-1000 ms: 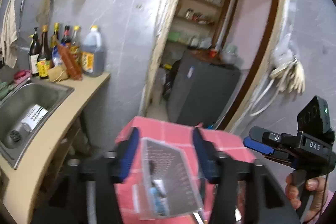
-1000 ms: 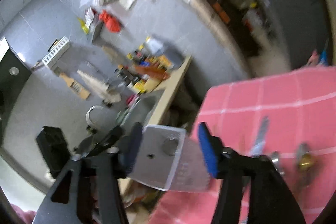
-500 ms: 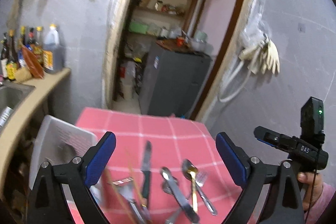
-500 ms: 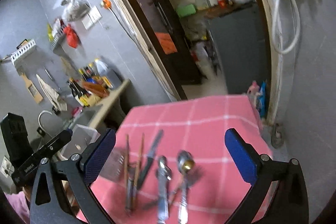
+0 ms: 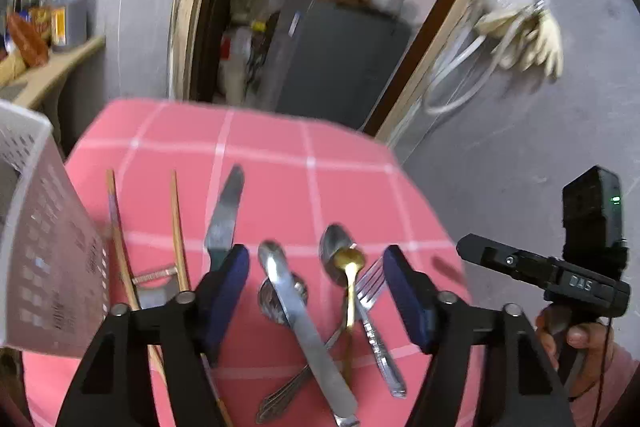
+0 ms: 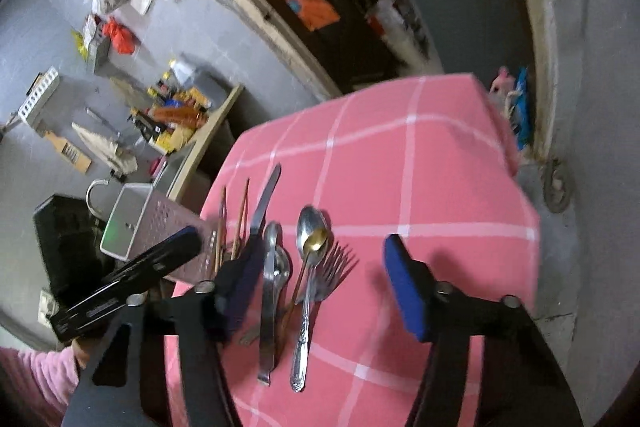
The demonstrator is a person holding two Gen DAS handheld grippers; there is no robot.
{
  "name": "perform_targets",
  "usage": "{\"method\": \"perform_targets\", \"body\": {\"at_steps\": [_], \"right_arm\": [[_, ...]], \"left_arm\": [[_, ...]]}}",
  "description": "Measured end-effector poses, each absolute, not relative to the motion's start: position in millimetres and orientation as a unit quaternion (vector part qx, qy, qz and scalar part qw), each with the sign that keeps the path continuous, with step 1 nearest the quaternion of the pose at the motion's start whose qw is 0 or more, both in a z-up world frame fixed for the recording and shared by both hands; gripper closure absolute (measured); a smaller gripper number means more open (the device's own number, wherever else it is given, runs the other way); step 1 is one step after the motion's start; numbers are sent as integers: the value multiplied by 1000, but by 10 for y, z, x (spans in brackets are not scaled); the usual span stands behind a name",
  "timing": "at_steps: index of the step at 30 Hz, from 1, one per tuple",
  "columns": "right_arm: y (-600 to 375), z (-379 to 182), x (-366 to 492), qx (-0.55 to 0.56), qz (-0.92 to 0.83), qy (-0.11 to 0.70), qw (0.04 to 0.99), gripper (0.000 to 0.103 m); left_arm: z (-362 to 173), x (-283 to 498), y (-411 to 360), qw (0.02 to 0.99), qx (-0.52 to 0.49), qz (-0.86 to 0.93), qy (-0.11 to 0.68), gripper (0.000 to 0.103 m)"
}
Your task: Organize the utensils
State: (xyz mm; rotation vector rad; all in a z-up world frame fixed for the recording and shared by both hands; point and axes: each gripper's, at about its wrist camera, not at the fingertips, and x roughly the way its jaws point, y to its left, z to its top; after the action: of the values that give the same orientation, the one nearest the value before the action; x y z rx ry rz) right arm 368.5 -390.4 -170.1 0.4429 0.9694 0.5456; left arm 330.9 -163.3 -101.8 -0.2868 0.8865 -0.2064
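Observation:
Loose utensils lie on a pink checked tablecloth (image 5: 276, 163): two wooden chopsticks (image 5: 178, 223), a table knife (image 5: 226, 211), a second knife (image 5: 304, 331), spoons (image 5: 334, 247), a gold spoon (image 5: 350, 267) and a fork (image 5: 372, 303). A white perforated basket (image 5: 44, 239) stands at the table's left edge. My left gripper (image 5: 316, 287) is open and empty above the knife and spoons. My right gripper (image 6: 320, 279) is open and empty above the spoons (image 6: 310, 227) and fork (image 6: 336, 263). The basket (image 6: 160, 223) shows at its left.
A counter with sauce bottles (image 5: 60, 23) and a sink stands to the left. A doorway with a dark cabinet (image 5: 336, 59) is behind the table. The right wall carries hanging gloves (image 5: 532, 39). The other hand-held gripper (image 5: 560, 275) is at the right.
Both grippers have let go of the white basket, which now stands at the table's left edge. Both then swung over the utensils and came closer to them.

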Motion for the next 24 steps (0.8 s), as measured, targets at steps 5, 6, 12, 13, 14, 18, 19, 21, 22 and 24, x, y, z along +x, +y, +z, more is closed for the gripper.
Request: {"method": "perform_targets", "body": {"at_steps": [5, 6, 12, 13, 14, 18, 19, 21, 22, 24], "right_arm": [[-3568, -1930, 3782, 200, 287, 489, 799, 72], [-3533, -1969, 3799, 199, 288, 494, 796, 72], [-3322, -2224, 3924, 218, 277, 524, 775, 79], [-3304, -2248, 3944, 219, 275, 528, 773, 80], [-3250, -2270, 3955, 220, 273, 533, 770, 80], [-3150, -2337, 3993, 225, 266, 545, 762, 80], [-3139, -2346, 4003, 227, 264, 545, 762, 80], [-3141, -2358, 4010, 234, 259, 545, 762, 82], [-3176, -2368, 4030, 239, 258, 545, 761, 82], [-3204, -2386, 4048, 254, 255, 547, 756, 83]], "left_arm": [[-1323, 3495, -1594, 863, -155, -88, 472, 53], [-1364, 3532, -1583, 858, -158, -86, 480, 55], [-1567, 3710, -1503, 836, -178, -81, 513, 60], [-1596, 3736, -1490, 832, -184, -81, 517, 61], [-1608, 3749, -1477, 829, -188, -82, 520, 62], [-1700, 3818, -1432, 816, -212, -84, 532, 67], [-1725, 3824, -1424, 813, -216, -84, 534, 69], [-1776, 3846, -1407, 807, -229, -88, 537, 74], [-1782, 3849, -1399, 807, -233, -89, 536, 75], [-1788, 3862, -1380, 807, -236, -93, 533, 83]]}}
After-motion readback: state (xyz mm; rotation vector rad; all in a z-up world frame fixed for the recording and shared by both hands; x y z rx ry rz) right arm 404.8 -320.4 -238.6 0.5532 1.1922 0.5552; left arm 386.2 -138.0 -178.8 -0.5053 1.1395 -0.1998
